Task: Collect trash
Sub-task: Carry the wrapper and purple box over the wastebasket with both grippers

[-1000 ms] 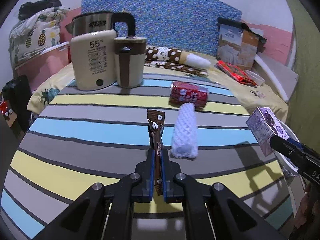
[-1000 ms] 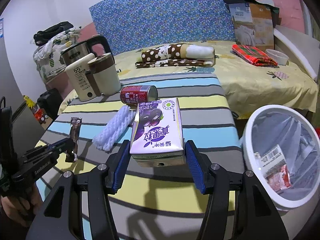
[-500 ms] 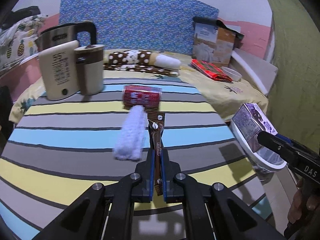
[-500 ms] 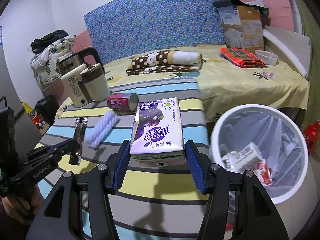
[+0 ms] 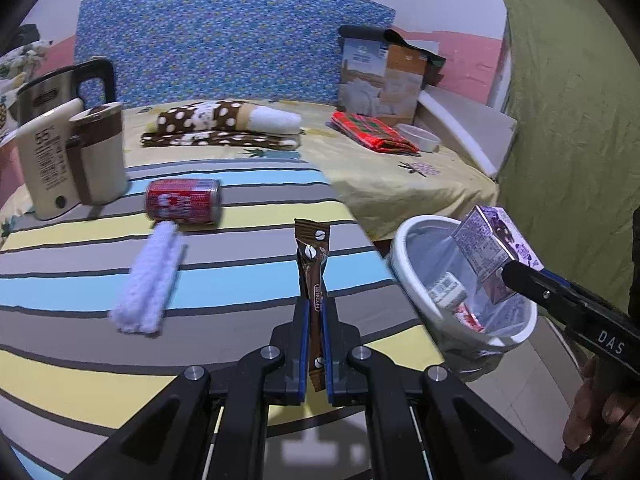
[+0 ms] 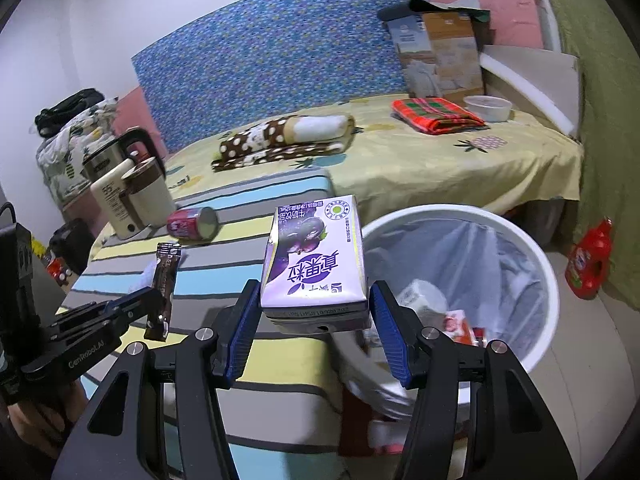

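Observation:
My left gripper is shut on a brown coffee stick packet, held upright above the striped table's right end. My right gripper is shut on a purple milk carton, which hangs at the near left rim of the white lined trash bin. From the left wrist view the carton sits over the bin. Several wrappers lie in the bin's bottom. A red can lies on its side on the table, and a white foam net sleeve lies in front of it.
A kettle and a cream thermal jug stand at the table's far left. Behind lies a bed with a spotted blanket, red cloth, bowl and a box. A red bottle stands on the floor right of the bin. A hand holds the right gripper.
Both grippers have swung to the right, each still holding its item. The bin has come into the left wrist view, and the carton now hangs at its rim.

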The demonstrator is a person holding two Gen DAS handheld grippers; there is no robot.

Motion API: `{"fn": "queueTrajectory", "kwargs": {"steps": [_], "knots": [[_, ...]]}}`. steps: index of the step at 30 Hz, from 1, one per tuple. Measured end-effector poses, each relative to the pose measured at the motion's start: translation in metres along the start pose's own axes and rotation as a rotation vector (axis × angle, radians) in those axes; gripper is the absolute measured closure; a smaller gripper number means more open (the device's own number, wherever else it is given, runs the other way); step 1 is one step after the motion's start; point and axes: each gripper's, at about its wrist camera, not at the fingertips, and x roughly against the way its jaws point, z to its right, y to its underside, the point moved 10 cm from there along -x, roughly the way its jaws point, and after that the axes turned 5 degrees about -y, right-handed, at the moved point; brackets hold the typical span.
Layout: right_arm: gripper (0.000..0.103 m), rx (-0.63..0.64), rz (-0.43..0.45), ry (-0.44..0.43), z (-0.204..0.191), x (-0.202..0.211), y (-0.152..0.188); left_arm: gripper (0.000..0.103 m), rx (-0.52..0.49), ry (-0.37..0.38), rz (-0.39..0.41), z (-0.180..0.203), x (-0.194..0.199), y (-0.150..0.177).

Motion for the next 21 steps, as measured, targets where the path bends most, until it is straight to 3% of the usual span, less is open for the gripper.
{"fn": "queueTrajectory", "kwargs": {"steps": [21], "knots": [[0.046, -0.085, 0.008, 0.08, 0.062, 0.016, 0.004, 0.097, -0.074, 0.147, -0.023, 0.099, -0.029, -0.003]]}}
